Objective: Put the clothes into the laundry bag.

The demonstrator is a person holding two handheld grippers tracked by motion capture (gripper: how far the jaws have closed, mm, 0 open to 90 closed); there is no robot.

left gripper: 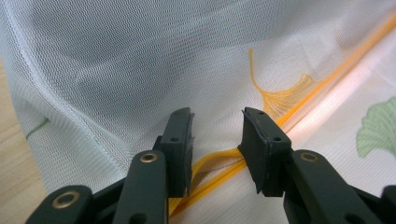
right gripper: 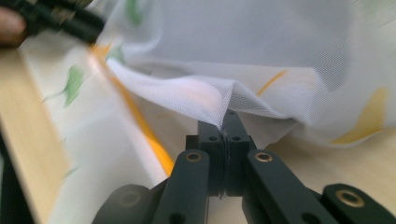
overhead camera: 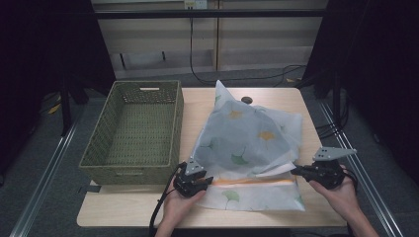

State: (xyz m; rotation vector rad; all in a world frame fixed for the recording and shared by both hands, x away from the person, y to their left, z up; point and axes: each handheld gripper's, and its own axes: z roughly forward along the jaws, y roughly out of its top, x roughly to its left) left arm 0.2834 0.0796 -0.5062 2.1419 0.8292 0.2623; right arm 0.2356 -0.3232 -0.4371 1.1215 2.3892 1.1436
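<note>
Mesh cloth (overhead camera: pixel 249 143) printed with ginkgo leaves lies crumpled on the wooden table (overhead camera: pixel 207 103), right of an empty green wicker basket (overhead camera: pixel 136 131). At the cloth's near left edge, the left gripper (left gripper: pixel 217 122) has its jaws parted around an orange hem (left gripper: pixel 219 172), not clamping it. At the near right, the right gripper (right gripper: pixel 225 125) has its jaws closed on a pinched fold of cloth.
</note>
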